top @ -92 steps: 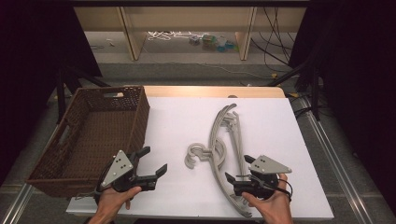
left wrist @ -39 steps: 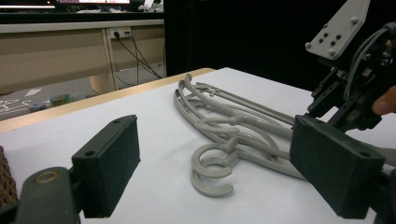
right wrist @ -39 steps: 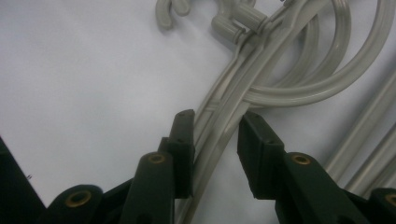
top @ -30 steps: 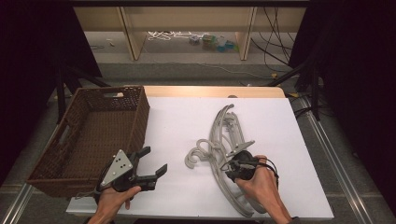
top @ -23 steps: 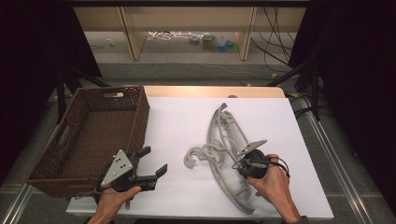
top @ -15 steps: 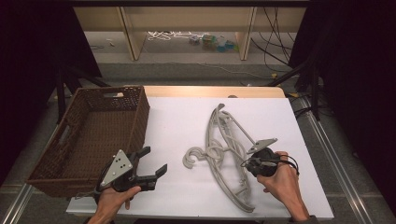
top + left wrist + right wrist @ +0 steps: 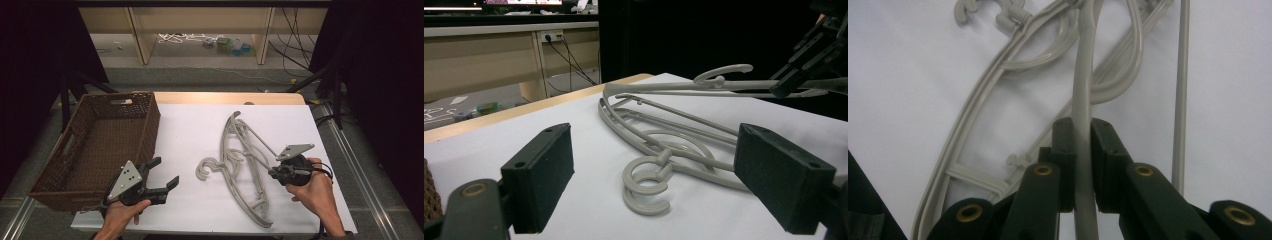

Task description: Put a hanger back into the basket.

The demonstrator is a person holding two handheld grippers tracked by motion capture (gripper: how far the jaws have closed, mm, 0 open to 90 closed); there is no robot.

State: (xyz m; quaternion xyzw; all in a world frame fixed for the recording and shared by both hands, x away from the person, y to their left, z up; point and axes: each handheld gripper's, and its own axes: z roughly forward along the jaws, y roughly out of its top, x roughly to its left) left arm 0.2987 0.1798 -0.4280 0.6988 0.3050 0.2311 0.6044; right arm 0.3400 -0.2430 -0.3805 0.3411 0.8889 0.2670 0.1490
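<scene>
Nearby, right tool (image 7: 274, 172) clamped on top grey hanger (image 7: 1084, 100), left tool (image 7: 162, 175) wide, wicker basket (image 7: 100, 145) alongside.

Left black two-jaw claw (image 7: 161, 179): matte black body, blocky rectangular pads (image 7: 540, 175) with small screw holes, brass-ringed pivot behind them, grey three-cornered plate (image 7: 126, 179) with dark dots on top. Right black claw (image 7: 273, 173): same grey plate (image 7: 295, 151), black cable (image 7: 324, 169) looping behind, brass-ringed pivots below the pads. Hands bare, no sleeves visible.
</scene>
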